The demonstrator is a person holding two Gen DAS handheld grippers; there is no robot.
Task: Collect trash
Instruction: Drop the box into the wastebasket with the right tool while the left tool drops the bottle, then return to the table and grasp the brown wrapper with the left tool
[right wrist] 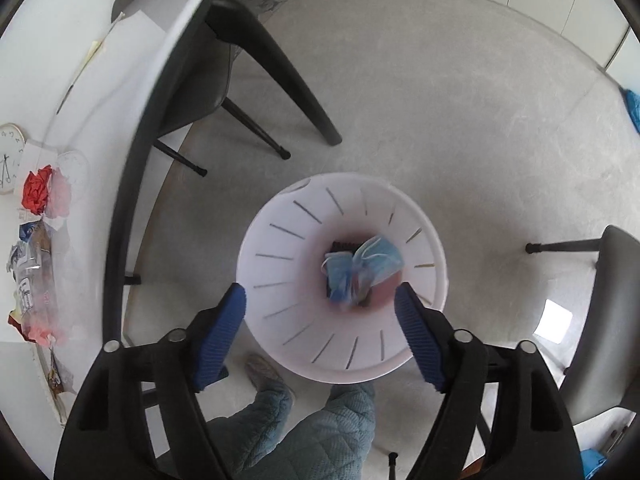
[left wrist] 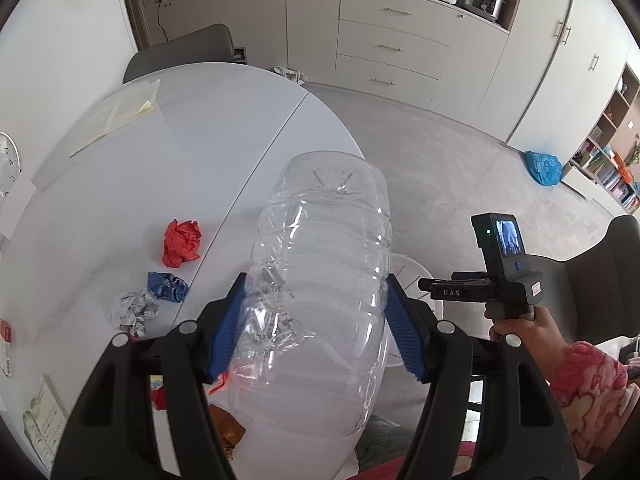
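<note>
Clamped between the blue pads of the left tool [left wrist: 316, 320], a clear, crushed plastic bottle [left wrist: 320, 280] is being held with its base pointing away from the camera, over the near edge of the white counter [left wrist: 120, 208]. Both pads are pressing on the bottle's ribbed sides. On the counter, to the left of the bottle, a red paper ball [left wrist: 182, 243] is lying apart from a blue wrapper wad [left wrist: 167, 286] and a grey crumpled newspaper ball [left wrist: 135, 312]; these last two are touching each other. Papers [left wrist: 116, 114] are resting on the far part of the counter and a clock face [left wrist: 9, 162] is showing at its left edge. The right tool [right wrist: 320, 328] is hanging above a white slotted bin [right wrist: 280, 264] that is standing on the grey floor [right wrist: 440, 120] just beside the counter; its jaws are standing wide apart with nothing between the pads. A blue face mask [right wrist: 360, 268] is lying crumpled at the bottom of the bin, clear of both pads. Seen from the left wrist, a hand [left wrist: 516, 326] in a pink patterned sleeve [left wrist: 592, 392] is gripping that tool's handle to the right of the bottle. Dark chairs [right wrist: 208, 64] are standing at the counter, and quilted trouser legs [right wrist: 304, 432] are showing below the bin.
</note>
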